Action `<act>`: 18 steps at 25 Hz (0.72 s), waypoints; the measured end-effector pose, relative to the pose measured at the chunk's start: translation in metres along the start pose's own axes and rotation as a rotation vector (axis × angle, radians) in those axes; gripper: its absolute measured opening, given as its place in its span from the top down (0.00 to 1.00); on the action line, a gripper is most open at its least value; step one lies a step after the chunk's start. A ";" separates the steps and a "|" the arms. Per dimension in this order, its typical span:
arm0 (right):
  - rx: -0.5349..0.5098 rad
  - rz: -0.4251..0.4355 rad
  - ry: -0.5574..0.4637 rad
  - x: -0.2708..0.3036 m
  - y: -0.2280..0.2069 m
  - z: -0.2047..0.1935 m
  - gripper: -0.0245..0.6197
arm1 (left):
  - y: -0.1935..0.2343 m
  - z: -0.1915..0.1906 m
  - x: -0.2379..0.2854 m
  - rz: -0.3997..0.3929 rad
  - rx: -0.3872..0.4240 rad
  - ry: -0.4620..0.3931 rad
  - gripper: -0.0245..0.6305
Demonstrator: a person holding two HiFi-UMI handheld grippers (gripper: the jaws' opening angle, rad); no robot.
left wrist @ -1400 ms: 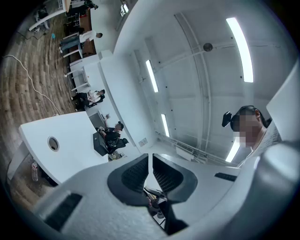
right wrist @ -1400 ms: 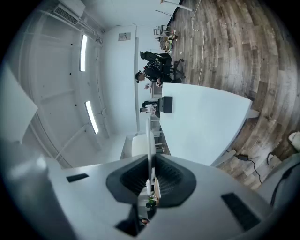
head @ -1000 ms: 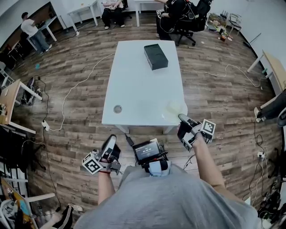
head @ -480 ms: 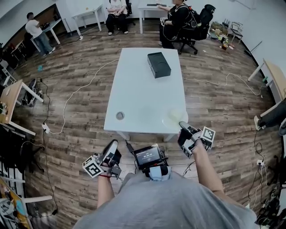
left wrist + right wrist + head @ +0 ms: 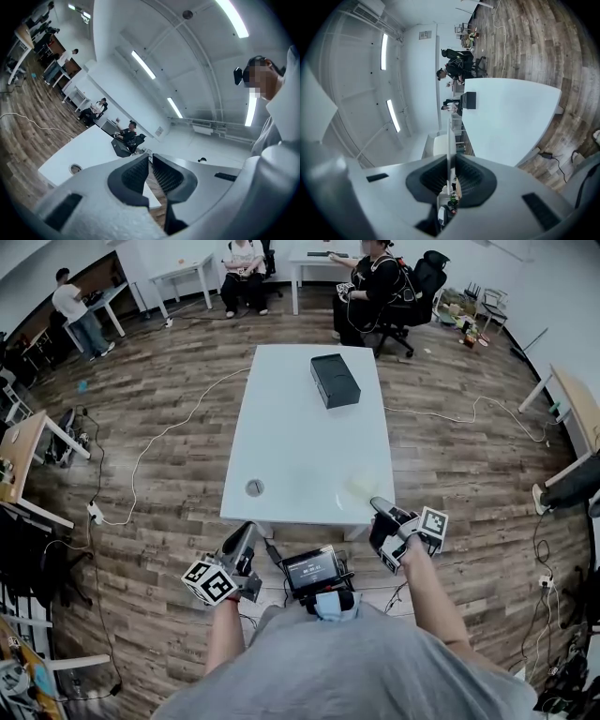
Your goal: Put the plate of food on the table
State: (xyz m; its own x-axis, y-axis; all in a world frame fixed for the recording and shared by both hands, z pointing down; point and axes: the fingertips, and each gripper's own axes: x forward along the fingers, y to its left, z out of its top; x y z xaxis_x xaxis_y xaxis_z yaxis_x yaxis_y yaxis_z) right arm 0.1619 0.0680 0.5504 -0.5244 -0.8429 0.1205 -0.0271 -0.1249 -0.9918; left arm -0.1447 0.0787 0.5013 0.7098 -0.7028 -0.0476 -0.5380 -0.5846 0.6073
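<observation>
Pinching the plate [image 5: 364, 486] by just its rim with your right gripper [image 5: 378, 506] is the sketchy part: it hangs over the near right corner of the table [image 5: 300, 427], so a small tilt could dump it off the edge. Your left gripper [image 5: 247, 532] is closed on nothing, so zero backup.

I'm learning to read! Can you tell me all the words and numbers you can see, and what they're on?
No text here can be read.
Small screen on the person's chest: lit lines, too small to read.
Wall sign: too blurred to read.
Marker cubes: black-and-white patterns, no words.
</observation>
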 end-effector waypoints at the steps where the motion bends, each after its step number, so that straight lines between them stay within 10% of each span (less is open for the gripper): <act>1: -0.001 0.003 0.005 0.002 0.002 -0.002 0.89 | 0.002 -0.002 0.005 -0.002 -0.003 0.010 0.91; 18: 0.014 0.023 0.085 0.046 0.013 -0.053 0.89 | 0.007 -0.009 0.030 -0.094 -0.082 0.045 0.92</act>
State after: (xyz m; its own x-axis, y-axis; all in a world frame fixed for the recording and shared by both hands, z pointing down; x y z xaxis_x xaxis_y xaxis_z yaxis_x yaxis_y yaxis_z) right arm 0.0920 0.0557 0.5411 -0.5954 -0.7980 0.0930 -0.0027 -0.1138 -0.9935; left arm -0.1230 0.0566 0.5114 0.7764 -0.6260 -0.0730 -0.4299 -0.6107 0.6650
